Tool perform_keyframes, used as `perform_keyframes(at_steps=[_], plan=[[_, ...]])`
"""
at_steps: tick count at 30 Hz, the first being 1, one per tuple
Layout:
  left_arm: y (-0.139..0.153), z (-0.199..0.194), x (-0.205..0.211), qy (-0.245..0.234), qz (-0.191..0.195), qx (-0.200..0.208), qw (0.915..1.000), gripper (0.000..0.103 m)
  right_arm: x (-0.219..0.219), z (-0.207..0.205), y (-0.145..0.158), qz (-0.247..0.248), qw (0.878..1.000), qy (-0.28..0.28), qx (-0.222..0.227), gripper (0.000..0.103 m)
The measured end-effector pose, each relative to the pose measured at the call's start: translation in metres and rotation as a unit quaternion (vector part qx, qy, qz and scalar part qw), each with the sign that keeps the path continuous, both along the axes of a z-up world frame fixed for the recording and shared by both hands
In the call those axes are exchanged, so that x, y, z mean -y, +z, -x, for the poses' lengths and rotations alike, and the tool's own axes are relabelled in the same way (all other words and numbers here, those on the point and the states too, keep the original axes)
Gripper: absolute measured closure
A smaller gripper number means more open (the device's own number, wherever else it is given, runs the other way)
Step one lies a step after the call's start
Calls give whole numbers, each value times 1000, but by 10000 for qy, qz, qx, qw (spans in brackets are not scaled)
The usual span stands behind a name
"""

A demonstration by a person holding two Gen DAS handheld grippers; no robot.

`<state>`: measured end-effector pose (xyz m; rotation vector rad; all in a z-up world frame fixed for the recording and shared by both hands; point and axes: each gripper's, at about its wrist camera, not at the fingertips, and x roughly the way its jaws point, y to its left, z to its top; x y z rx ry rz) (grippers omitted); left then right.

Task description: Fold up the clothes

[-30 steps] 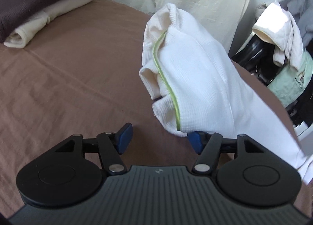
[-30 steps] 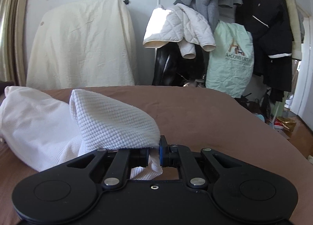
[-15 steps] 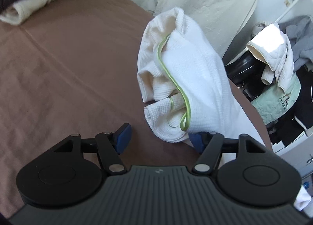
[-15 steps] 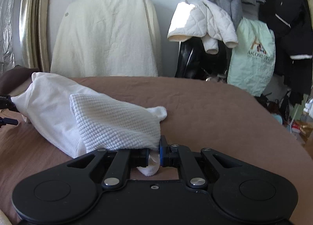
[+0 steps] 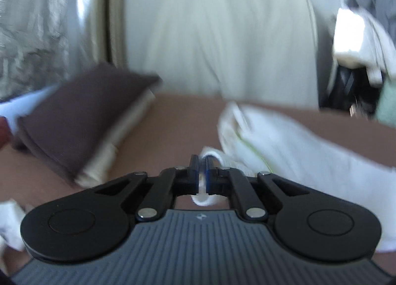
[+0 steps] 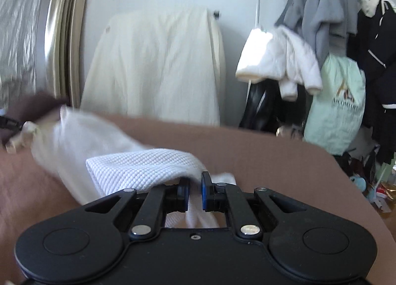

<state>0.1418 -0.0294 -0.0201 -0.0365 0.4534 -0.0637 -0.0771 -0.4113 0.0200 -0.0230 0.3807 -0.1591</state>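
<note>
Left tongs (image 5: 202, 170) pinch a rolled edge of the white waffle-weave garment (image 5: 292, 141), which stretches across the brown bed (image 5: 173, 121). Right tongs (image 6: 195, 191), narrowly parted, grip its other end (image 6: 138, 168). A dark folded stack (image 5: 81, 111) lies nearby.

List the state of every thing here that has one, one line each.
Left tool: shut on the white waffle garment.
Right tool: shut on the white waffle garment.
White waffle garment: unfolded, stretched between both tools above the brown bed cover.
Dark brown cloth: folded, stacked on a folded cream cloth.
White quilted jacket: hanging.
</note>
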Motion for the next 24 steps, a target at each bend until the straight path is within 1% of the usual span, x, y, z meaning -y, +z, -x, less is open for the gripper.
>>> perform_keyframes(at_steps=[2, 3, 4, 5, 6, 7, 8, 9, 10, 11, 12, 13, 14, 15, 16, 17, 19, 20, 21, 22, 23, 24], plan=[[11, 9, -21, 111, -103, 157, 9998, 103, -2, 4, 15, -154, 9996, -44, 243, 93], [10, 11, -29, 63, -172, 119, 9998, 103, -3, 5, 20, -194, 9992, -89, 338, 93], [6, 11, -35, 6, -219, -41, 9998, 103, -6, 5, 23, -163, 9992, -118, 359, 93], [-2, 11, -39, -31, -199, -306, 9993, 103, -8, 5, 25, -130, 9991, -147, 378, 93], [-12, 10, -44, -94, -6, -595, 9982, 103, -10, 6, 28, -97, 9990, -176, 397, 93], [-22, 10, -50, -200, 408, -844, 9954, 103, -11, 6, 26, -107, 9991, -186, 377, 93], [-33, 9, -53, -315, 915, -1080, 9894, 102, -12, 6, 25, -119, 9991, -195, 357, 93], [-43, 8, -55, -453, 1395, -1324, 9803, 102, -13, 6, 23, -130, 9991, -204, 336, 93], [-52, 6, -52, -655, 1753, -1563, 9698, 102, -14, 7, 22, -142, 9992, -213, 315, 93], [-59, 4, -45, -881, 1954, -1722, 9615, 99, -15, 7, 20, -154, 9992, -222, 294, 93], [-65, 3, -38, -1071, 2102, -1829, 9544, 94, -16, 7, 19, -166, 9992, -231, 274, 93], [-69, 4, -29, -1171, 2123, -1814, 9530, 92, -16, 7, 18, -177, 9992, -240, 253, 93], [-73, 5, -21, -1223, 2149, -1787, 9523, 81, -17, 7, 16, -189, 9992, -249, 232, 93], [-78, 4, -13, -1155, 2182, -1730, 9535, 57, -18, 8, 15, -201, 9992, -258, 212, 93], [-82, 2, -7, -1063, 2227, -1704, 9540, 46, -19, 8, 13, -212, 9992, -267, 191, 93], [-85, -2, -1, -911, 2301, -1754, 9529, 41, -20, 8, 12, -224, 9992, -276, 170, 93], [-92, -11, 11, -675, 2464, -1863, 9487, 41, -16, 6, 17, -158, 9990, -357, 220, 93], [-94, -16, 15, -766, 2602, -1945, 9426, 41, -13, 4, 20, -109, 9989, -390, 251, 93], [-96, -20, 19, -844, 2711, -2014, 9375, 38, -11, 1, 23, -51, 9987, -419, 285, 93], [-96, -23, 22, -866, 2715, -2057, 9362, 35, -8, -2, 26, 9, 9984, -466, 321, 93], [-98, -27, 29, -826, 2640, -2108, 9376, 30, -5, -6, 29, 35, 9982, -497, 339, 93], [-102, -31, 36, -795, 2590, -2140, 9385, 29, -1, -10, 30, -1, 9981, -506, 348, 93]])
